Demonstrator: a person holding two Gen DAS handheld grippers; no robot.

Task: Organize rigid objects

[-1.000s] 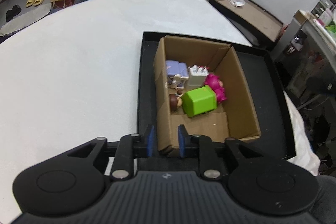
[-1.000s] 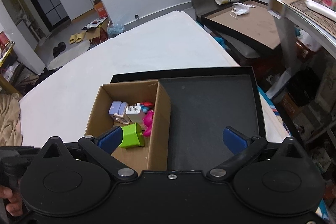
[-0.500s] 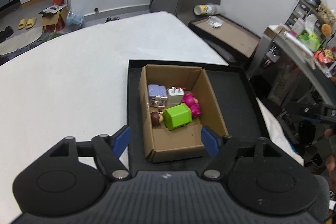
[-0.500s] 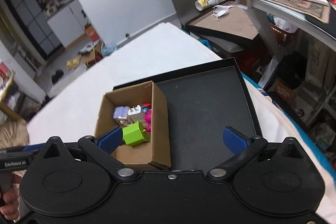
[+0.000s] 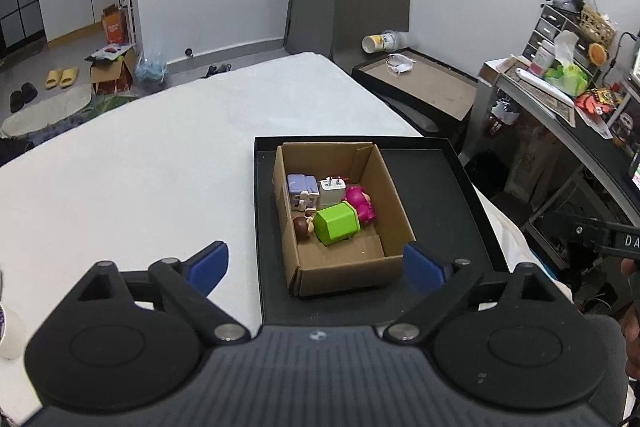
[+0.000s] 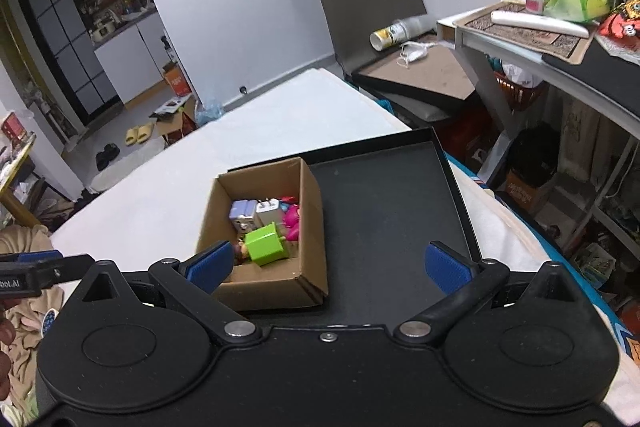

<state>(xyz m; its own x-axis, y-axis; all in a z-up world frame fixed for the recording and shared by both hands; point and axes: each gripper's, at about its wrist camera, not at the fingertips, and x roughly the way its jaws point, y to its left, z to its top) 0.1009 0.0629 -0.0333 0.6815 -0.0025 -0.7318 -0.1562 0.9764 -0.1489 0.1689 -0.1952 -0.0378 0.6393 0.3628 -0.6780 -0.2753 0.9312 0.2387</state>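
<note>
An open cardboard box (image 5: 396, 203) stands in the left part of a black tray (image 5: 432, 187) on the white table. Inside lie a green cube (image 5: 336, 223), a pink toy (image 5: 360, 203), a white charger (image 5: 332, 189), a lavender block (image 5: 300, 183) and a small brown-headed figure (image 5: 301, 227). My left gripper (image 5: 316, 265) hovers above and short of the box; its jaws are opening, with nothing gripped. The right wrist view shows the same box (image 6: 312, 211) and green cube (image 6: 266, 243). My right gripper (image 6: 328, 266) hangs open and empty over the near edge of the tray (image 6: 380, 207).
The white table (image 5: 140, 187) stretches left and away from the tray. A white mug (image 5: 8, 331) sits at the left edge. Beyond the table stands a second black tray with a brown board (image 5: 424, 87). A cluttered grey shelf (image 6: 540, 47) lies to the right.
The left jaws went from nearly shut to wide apart. Both grippers drew back and upward, so the box and tray look smaller and farther away.
</note>
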